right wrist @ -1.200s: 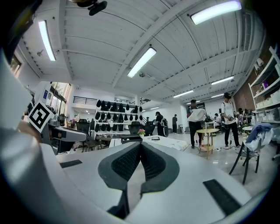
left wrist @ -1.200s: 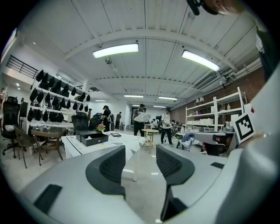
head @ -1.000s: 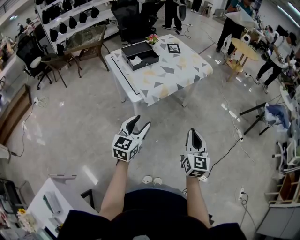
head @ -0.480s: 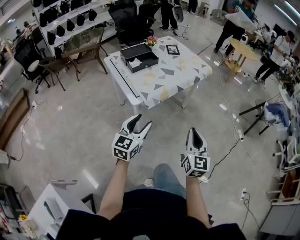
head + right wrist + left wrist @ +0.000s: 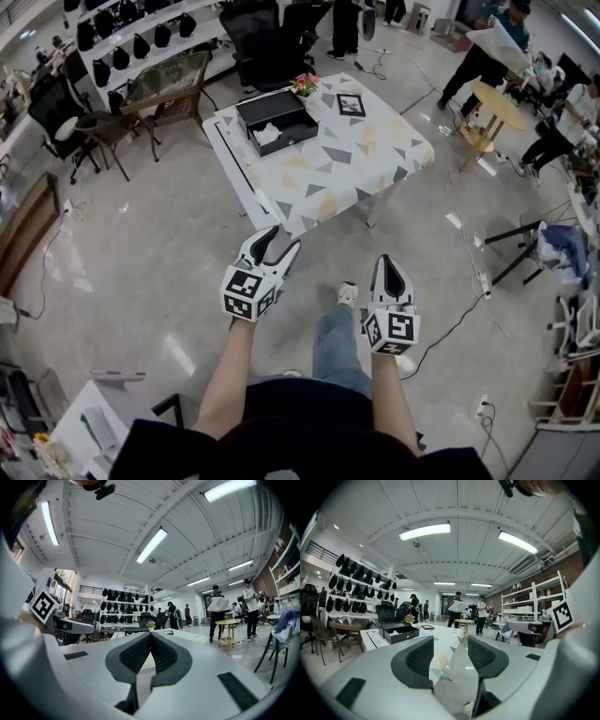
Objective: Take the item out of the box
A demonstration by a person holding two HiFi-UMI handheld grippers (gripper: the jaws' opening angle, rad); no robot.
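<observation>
Both pairs of jaws are empty: the left gripper (image 5: 281, 240) has its jaws apart, and the right gripper (image 5: 388, 264) has its jaws touching at the tips. Both grippers hang over bare floor. Well ahead, on the patterned table (image 5: 356, 161), sits the open black box (image 5: 292, 139) with a white item (image 5: 266, 133) inside.

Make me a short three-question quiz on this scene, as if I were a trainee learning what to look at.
1. True or false: the black box stands on the floor.
2. Of the left gripper and the right gripper, which has its fingers apart? A: the left. B: the right. C: both.
3. Fill in: the item lying in the open box is ____ in colour.

Key
1. False: it stands on the table.
2. A: the right one's fingers are together, with nothing between them.
3. White.
</observation>
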